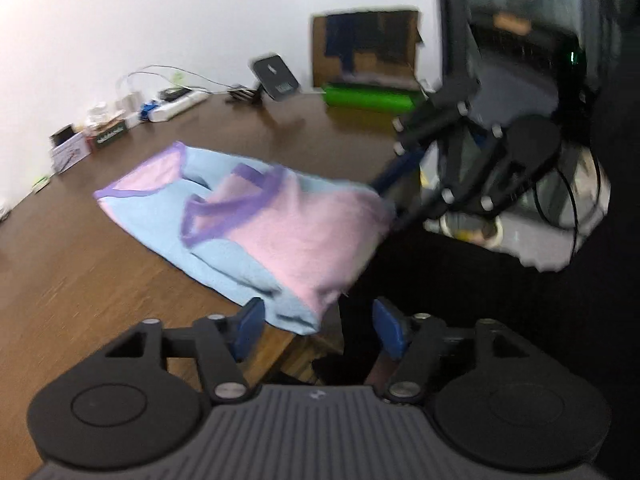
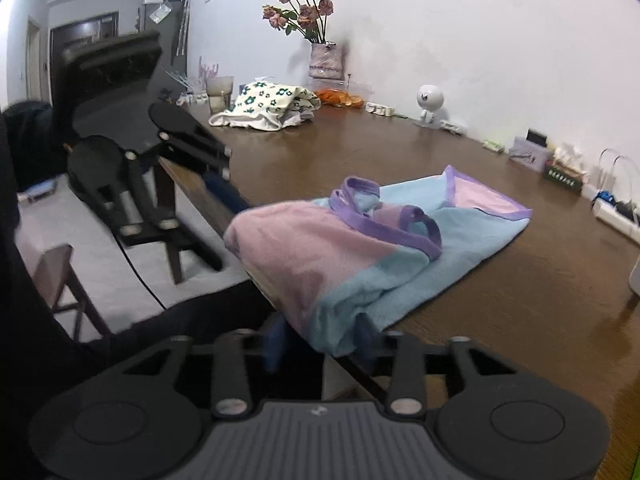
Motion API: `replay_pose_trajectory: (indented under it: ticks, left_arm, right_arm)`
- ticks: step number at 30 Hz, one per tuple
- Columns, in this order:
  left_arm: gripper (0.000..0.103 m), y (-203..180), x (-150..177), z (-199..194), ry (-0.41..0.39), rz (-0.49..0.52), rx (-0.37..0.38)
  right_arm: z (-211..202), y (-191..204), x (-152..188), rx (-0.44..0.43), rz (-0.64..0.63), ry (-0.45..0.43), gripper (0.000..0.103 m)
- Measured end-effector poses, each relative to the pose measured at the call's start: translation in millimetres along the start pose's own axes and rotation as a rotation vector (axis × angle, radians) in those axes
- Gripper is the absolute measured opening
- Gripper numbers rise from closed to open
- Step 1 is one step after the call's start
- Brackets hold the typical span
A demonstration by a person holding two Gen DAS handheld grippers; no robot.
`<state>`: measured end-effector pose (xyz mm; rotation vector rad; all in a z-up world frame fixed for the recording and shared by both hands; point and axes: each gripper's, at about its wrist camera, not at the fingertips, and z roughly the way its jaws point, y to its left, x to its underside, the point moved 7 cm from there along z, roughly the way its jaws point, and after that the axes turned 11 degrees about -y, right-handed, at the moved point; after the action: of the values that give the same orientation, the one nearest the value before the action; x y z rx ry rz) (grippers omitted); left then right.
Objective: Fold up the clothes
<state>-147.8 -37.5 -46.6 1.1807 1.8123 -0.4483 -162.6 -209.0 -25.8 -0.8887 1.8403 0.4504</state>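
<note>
The left gripper (image 1: 318,330) stood with jaws half open, the garment (image 1: 248,224) hem loose between them at 12 o'clock. The right gripper (image 2: 320,340) likewise straddled the opposite corner, seemingly unpinched. One garment lay partly folded over the table (image 2: 500,320) edge, its long axis running toward 1 o'clock. Farther off: one floral cloth (image 2: 272,106), one vase (image 2: 326,60).

A lived-in home room: a long wooden table (image 2: 400,152) against a white wall (image 2: 480,40) holds a vase of roses (image 2: 308,20), a glass (image 2: 219,94), oranges (image 2: 340,99), a small white figurine (image 2: 428,105), a power strip (image 1: 178,106) with chargers, and spare clothes (image 2: 272,106); a wooden chair (image 2: 60,280) and a doorway (image 2: 84,44) stand beyond
</note>
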Motion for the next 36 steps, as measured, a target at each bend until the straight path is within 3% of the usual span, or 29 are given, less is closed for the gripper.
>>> replay_pose_trajectory:
  ticks: [1,3,4,5,10,16,21,25,27,28,29,32,34,36]
  left_arm:
    - [0.051,-1,0,2,-0.009,0.033,-0.021]
    - [0.027,6,-2,3,-0.014,0.013,-0.037]
    - [0.023,9,-3,3,-0.017,0.002,-0.045]
    - [0.010,12,-4,1,-0.015,-0.034,-0.024]
    - [0.008,15,-20,-21,-0.040,-0.112,0.090]
    - [0.008,62,-58,-30,-0.153,-0.285,0.163]
    - [0.009,116,-76,2,-0.134,-0.444,0.145]
    - [0.010,159,-69,41,-0.075,-0.625,0.120]
    - [0.020,171,-59,61,-0.018,-0.672,0.071]
    - [0.022,176,-55,71,0.024,-0.679,0.045]
    - [0.023,179,-57,69,0.015,-0.680,0.028]
    - [0.031,186,-66,62,-0.021,-0.684,-0.024]
    - [0.033,192,-71,57,-0.045,-0.686,-0.058]
    - [0.037,185,-88,46,-0.129,-0.665,-0.044]
  right_arm:
    - [2,3,0,0.017,-0.036,-0.006,0.037]
    - [6,7,0,0.056,-0.098,-0.006,0.021]
    - [6,7,-1,0.061,-0.106,-0.006,0.017]
    - [5,7,-2,0.054,-0.099,-0.004,0.008]
    - [-12,6,-15,-0.044,-0.025,-0.003,0.004]
    - [-27,-31,-57,-0.099,0.107,-0.112,0.004]
    - [-7,-77,-78,-0.075,0.196,-0.136,0.004]
    - [35,-117,-76,-0.015,0.297,-0.081,0.005]
    - [57,-136,-70,0.058,0.335,-0.055,0.011]
    - [65,-144,-67,0.098,0.349,-0.046,0.020]
    - [70,-151,-64,0.133,0.358,-0.039,0.030]
    - [71,-166,-63,0.216,0.387,-0.071,0.031]
    - [60,-166,-70,0.201,0.392,-0.132,0.029]
    - [51,-155,-77,0.148,0.374,-0.165,0.024]
